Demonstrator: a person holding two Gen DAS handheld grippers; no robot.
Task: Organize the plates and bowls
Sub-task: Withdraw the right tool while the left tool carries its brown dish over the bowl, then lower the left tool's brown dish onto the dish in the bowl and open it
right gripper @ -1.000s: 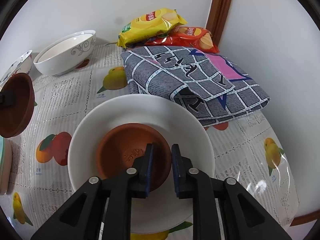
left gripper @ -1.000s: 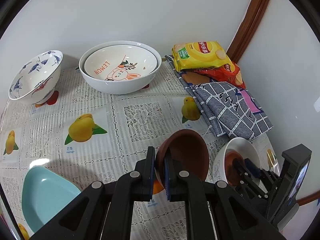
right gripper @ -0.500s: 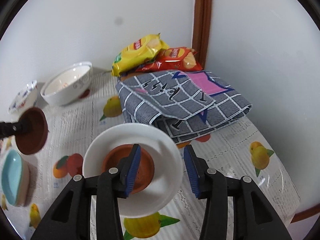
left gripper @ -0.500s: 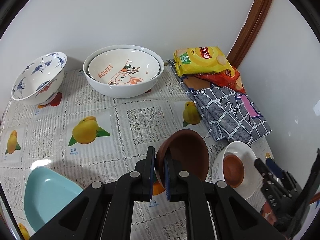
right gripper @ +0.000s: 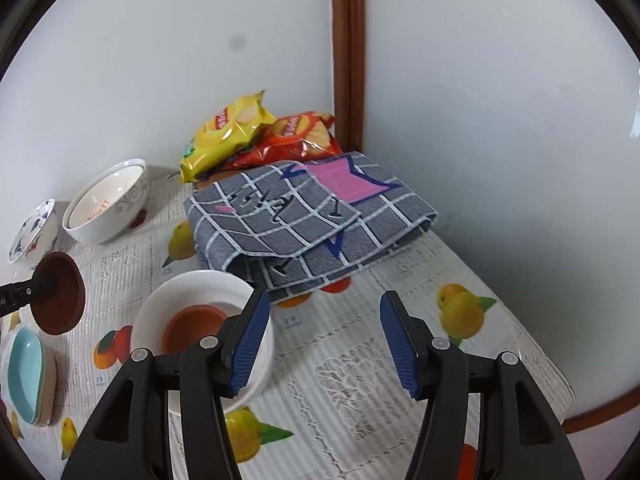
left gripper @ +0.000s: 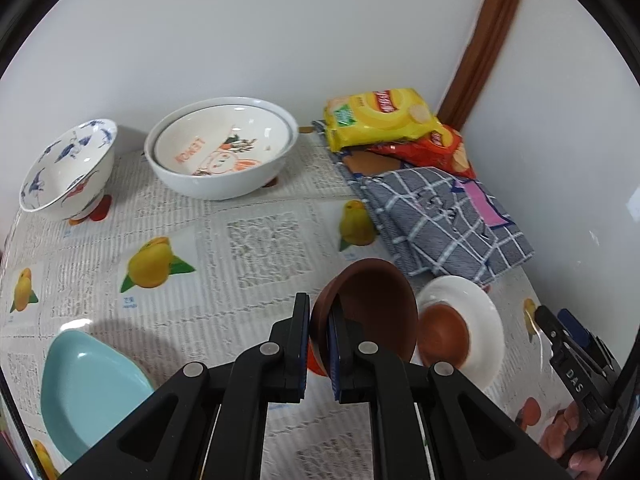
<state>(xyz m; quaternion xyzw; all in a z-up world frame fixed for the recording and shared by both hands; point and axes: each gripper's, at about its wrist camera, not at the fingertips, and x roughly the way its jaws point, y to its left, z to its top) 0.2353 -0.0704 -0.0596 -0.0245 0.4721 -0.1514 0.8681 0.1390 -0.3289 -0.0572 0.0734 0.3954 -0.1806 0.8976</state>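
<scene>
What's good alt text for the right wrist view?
The right gripper hangs open above a fruit-print tablecloth, just right of a white plate holding a small brown dish. At far left, the left gripper's finger grips a dark brown bowl; behind lie a folded grey cloth, snack bags and stacked white bowls.

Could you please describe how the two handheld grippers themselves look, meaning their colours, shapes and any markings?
Both grippers are matte black plastic with triangular cut-outs and round silver rivets at the joints. The right gripper has flat fingers faced with ribbed blue pads. The left gripper shows the same blue pads only edge-on. White letters "DAS" are printed on the right gripper's side in the left wrist view, where bare fingers hold it. No cables show.
</scene>
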